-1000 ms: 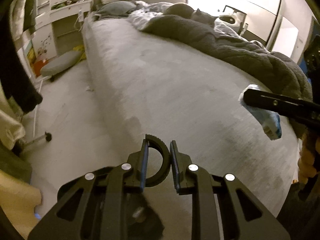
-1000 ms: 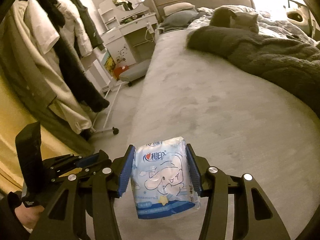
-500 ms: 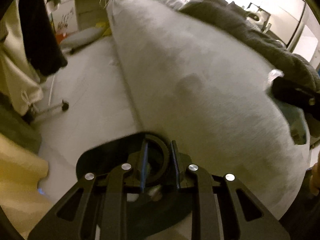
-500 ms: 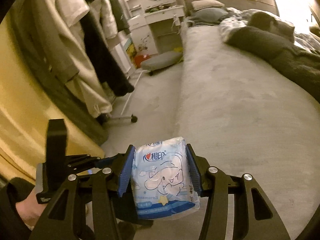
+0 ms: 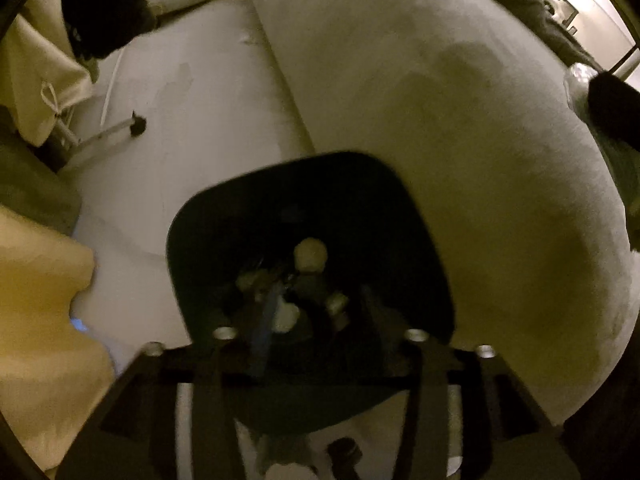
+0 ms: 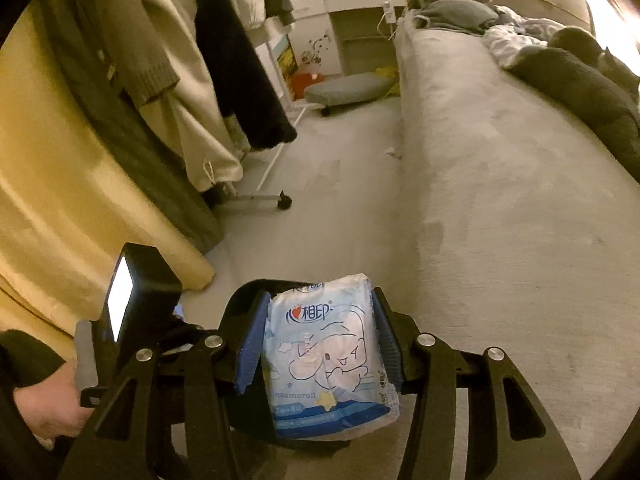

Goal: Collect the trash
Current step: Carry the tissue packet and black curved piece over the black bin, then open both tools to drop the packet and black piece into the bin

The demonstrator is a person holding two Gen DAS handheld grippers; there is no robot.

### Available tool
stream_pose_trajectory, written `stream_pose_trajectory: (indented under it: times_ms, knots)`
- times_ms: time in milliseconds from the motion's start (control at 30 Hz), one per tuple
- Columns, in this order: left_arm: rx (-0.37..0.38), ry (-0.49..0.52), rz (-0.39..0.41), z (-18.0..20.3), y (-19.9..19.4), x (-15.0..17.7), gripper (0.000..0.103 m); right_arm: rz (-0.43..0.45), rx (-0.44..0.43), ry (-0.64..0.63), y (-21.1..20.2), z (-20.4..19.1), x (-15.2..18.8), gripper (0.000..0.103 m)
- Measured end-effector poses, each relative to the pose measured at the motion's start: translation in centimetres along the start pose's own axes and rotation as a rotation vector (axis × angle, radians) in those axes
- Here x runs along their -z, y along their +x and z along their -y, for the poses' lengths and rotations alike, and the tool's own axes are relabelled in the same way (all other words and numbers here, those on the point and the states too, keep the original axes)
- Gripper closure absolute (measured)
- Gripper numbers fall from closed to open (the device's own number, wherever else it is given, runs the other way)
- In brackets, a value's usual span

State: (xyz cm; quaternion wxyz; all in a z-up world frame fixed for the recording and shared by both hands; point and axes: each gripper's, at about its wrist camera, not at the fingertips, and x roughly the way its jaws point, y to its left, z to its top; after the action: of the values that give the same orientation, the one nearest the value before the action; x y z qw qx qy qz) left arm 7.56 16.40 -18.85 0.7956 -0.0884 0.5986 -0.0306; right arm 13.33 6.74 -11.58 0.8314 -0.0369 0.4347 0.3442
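My right gripper (image 6: 318, 344) is shut on a blue and white tissue packet (image 6: 328, 360) with a cartoon print, held in the air beside the bed. My left gripper (image 5: 312, 320) is shut on the handle of a black trash bin (image 5: 224, 216), which hangs below it with its open mouth facing the camera; pale scraps of trash (image 5: 310, 254) lie inside. The left view is blurred and the fingertips are hard to make out against the bin. The bin's rim also shows in the right wrist view (image 6: 256, 286), just behind the packet.
A grey bed (image 6: 500, 200) fills the right side, with a dark blanket (image 6: 580, 92) at its far end. A clothes rack on wheels (image 6: 256, 196) with hanging coats stands left. A grey cushion (image 6: 348, 88) and a white dresser (image 6: 348, 12) lie beyond. Yellow fabric (image 5: 36, 320) is at left.
The left gripper has tilted down, so the bin it carries has swung into full view below it. The right gripper has turned left towards the floor and bin, still holding the packet.
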Motion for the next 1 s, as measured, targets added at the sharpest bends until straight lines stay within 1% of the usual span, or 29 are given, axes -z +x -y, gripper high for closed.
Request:
stream_pose_trajectory:
  times_ms: [67, 133, 200, 233, 400, 533, 700, 800, 867, 1000]
  knots:
    - [-0.002, -0.007, -0.014, -0.8, 0.1, 0.6, 0.046, -0.019, 0.003, -0.008, 0.8, -0.4, 0.2, 0.052]
    - [-0.006, -0.021, -0.013, -1.7, -0.3, 1.0, 0.034, -0.039, 0.004, -0.011, 1.7, -0.6, 0.4, 0.052]
    - [0.007, -0.034, -0.008, -2.4, -0.5, 1.1, 0.032, -0.057, 0.007, -0.02, 2.4, -0.9, 0.6, 0.052]
    - [0.012, -0.041, -0.005, -2.8, -0.7, 1.2, 0.03, -0.062, 0.011, -0.022, 2.7, -1.0, 0.6, 0.052]
    - [-0.008, -0.063, 0.033, -4.2, -2.1, 1.5, 0.023, -0.092, 0.015, -0.039, 4.1, -1.6, 0.8, 0.052]
    - [-0.022, -0.071, 0.105, -4.9, -4.0, 1.7, 0.016, -0.118, 0.014, -0.053, 5.3, -2.4, 1.1, 0.052]
    - [-0.049, -0.07, 0.204, -5.2, -6.7, 2.0, 0.013, -0.15, 0.006, -0.064, 6.7, -3.1, 1.6, 0.052]
    - [-0.061, -0.095, 0.259, -5.3, -8.4, 2.0, 0.012, -0.165, 0.016, -0.068, 7.2, -3.1, 1.9, 0.052]
    - [-0.073, -0.113, 0.288, -5.2, -9.3, 2.1, 0.009, -0.176, 0.023, -0.067, 7.5, -3.0, 2.0, 0.05]
    - [-0.102, -0.112, 0.353, -5.0, -11.1, 2.3, 0.009, -0.217, 0.044, -0.093, 8.4, -3.0, 2.8, 0.05]
